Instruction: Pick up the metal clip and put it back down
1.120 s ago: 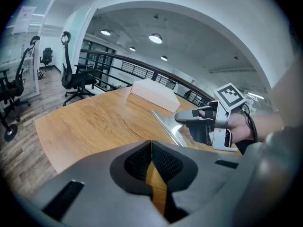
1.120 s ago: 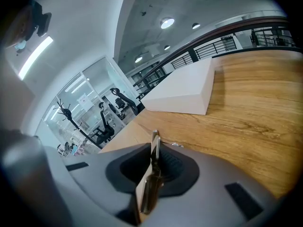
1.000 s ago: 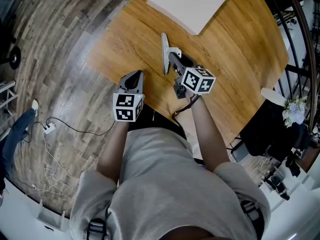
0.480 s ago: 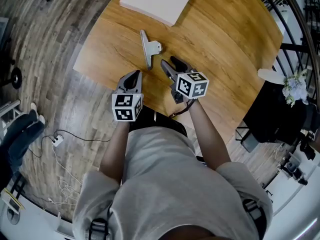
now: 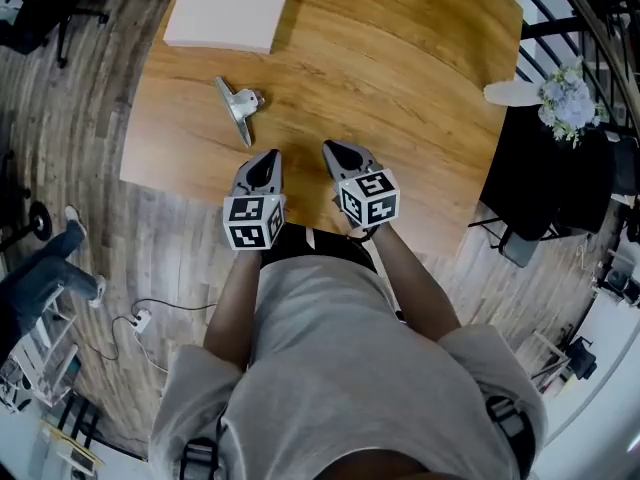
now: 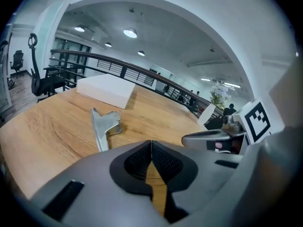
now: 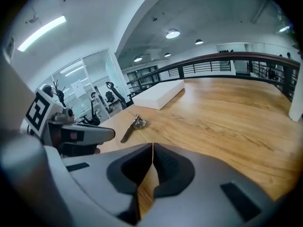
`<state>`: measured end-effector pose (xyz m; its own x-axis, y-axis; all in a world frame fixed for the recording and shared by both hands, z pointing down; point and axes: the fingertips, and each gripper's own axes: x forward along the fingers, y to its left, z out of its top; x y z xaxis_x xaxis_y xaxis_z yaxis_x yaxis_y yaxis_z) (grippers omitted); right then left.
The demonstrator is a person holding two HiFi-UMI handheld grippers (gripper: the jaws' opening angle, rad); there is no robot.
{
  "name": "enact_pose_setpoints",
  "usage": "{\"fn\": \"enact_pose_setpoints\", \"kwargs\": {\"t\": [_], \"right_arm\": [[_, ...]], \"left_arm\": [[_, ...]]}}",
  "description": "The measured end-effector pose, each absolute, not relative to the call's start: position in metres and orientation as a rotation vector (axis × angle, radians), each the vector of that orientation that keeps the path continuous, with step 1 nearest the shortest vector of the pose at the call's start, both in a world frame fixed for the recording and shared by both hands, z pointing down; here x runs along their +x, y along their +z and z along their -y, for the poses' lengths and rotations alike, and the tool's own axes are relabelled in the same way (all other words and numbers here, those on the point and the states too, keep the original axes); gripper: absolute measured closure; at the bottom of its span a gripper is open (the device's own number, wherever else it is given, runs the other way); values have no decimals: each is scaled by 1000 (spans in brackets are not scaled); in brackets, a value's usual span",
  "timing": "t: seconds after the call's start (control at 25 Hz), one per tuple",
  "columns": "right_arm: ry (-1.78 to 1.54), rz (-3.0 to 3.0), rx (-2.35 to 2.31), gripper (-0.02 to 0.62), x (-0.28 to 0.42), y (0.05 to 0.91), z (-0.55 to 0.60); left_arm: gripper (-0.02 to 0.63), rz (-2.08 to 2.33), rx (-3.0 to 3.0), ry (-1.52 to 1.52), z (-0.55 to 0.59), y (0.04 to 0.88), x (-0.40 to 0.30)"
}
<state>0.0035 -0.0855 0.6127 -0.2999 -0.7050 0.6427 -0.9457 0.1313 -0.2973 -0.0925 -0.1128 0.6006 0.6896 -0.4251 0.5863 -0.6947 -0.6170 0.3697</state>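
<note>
Wood table [image 5: 400, 88] | clip [image 5: 238, 106] lies on it, between white box [image 5: 225, 13] and grippers, touching neither | left gripper [image 5: 268, 160] closed tight, empty | right gripper [image 5: 335, 149] closed tight, empty | clip down, task looks finished

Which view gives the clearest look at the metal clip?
Left gripper view: the metal clip lies close and large, handles distinct. Head view shows it small from above; right gripper view, small and far off.
</note>
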Motion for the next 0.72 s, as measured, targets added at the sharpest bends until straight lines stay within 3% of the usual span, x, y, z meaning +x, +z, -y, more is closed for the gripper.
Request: {"fn": "enact_pose_setpoints", "kwargs": {"t": [0.4,0.72], "right_arm": [[865,1904,1930,568,88,576,16],[477,1900,2207,568,151,459,2]], "left_arm": [[581,728,2442,604,79,563,-22],[581,726,2635,450,76,476,27]]}}
